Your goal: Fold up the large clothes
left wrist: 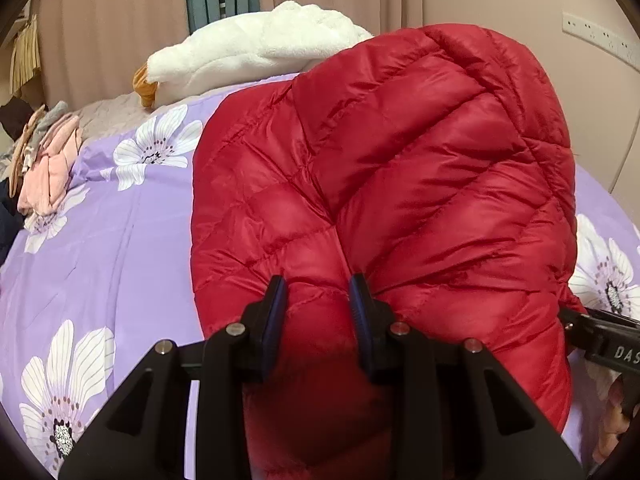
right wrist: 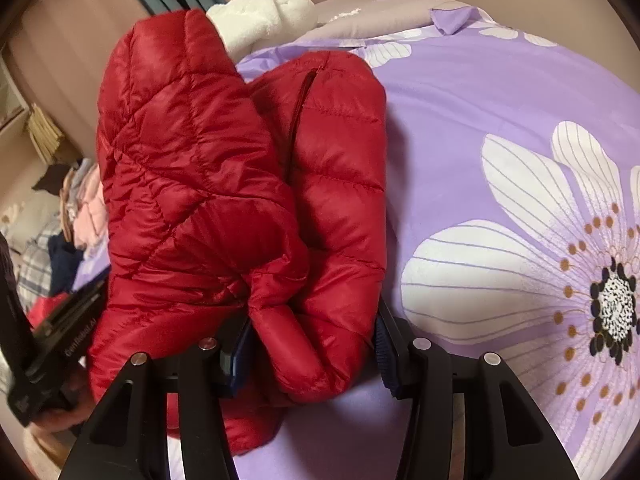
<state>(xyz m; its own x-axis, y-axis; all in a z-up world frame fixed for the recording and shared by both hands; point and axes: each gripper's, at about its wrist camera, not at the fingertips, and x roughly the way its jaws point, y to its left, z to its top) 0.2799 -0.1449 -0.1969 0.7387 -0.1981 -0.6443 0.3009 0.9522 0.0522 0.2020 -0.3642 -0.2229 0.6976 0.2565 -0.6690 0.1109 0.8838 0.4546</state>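
A purple duvet [left wrist: 120, 240] with big white flowers covers the bed; beige curtains [left wrist: 100, 20] hang behind it, a white plush goose [left wrist: 240, 52] lies at the far end, and a heap of clothes [left wrist: 52, 160] sits at the left edge. The red jacket [left wrist: 400, 180] is bunched on the duvet right at my fingers. My left gripper [left wrist: 318, 304] pinches a puffy fold of its near edge between both pads. My right gripper [right wrist: 312, 344] clamps another thick roll of it. The jacket is shiny, quilted in diamonds, and doubled over, with a dark slit opening showing [right wrist: 300, 120].
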